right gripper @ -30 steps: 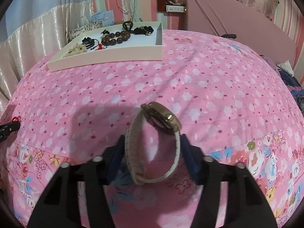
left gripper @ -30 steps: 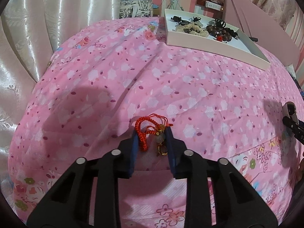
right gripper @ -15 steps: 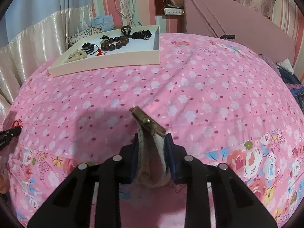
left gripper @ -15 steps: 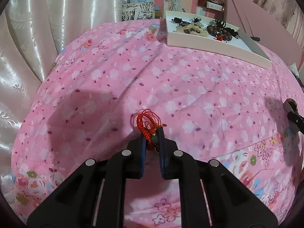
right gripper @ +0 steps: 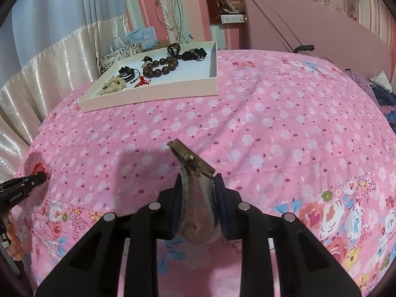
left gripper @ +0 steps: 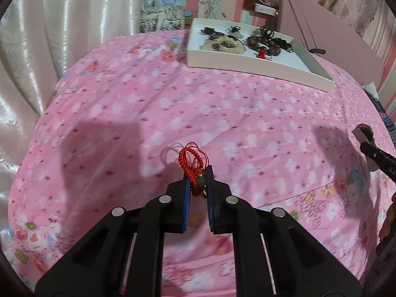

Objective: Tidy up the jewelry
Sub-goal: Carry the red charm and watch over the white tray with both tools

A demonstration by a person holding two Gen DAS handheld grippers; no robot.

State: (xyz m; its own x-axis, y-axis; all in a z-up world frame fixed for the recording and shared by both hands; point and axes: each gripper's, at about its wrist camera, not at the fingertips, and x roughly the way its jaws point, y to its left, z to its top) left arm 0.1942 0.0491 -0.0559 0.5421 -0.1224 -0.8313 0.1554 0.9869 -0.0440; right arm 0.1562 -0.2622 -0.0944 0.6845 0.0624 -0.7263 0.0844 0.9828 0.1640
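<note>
Slippage risk: left tool (left gripper: 198, 173) pinches red cord bracelet (left gripper: 191, 159), right tool (right gripper: 198, 182) pinches watch (right gripper: 190, 159) strap loosely; either may drop before tray (right gripper: 153, 94).

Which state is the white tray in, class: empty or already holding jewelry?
Already holding jewelry. The white tray contains a brown bead bracelet, dark pieces and a cream piece; its near part is bare.

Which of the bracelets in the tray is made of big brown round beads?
The wooden bead bracelet in the middle of the tray; its neighbours are cords and pale pieces.
</note>
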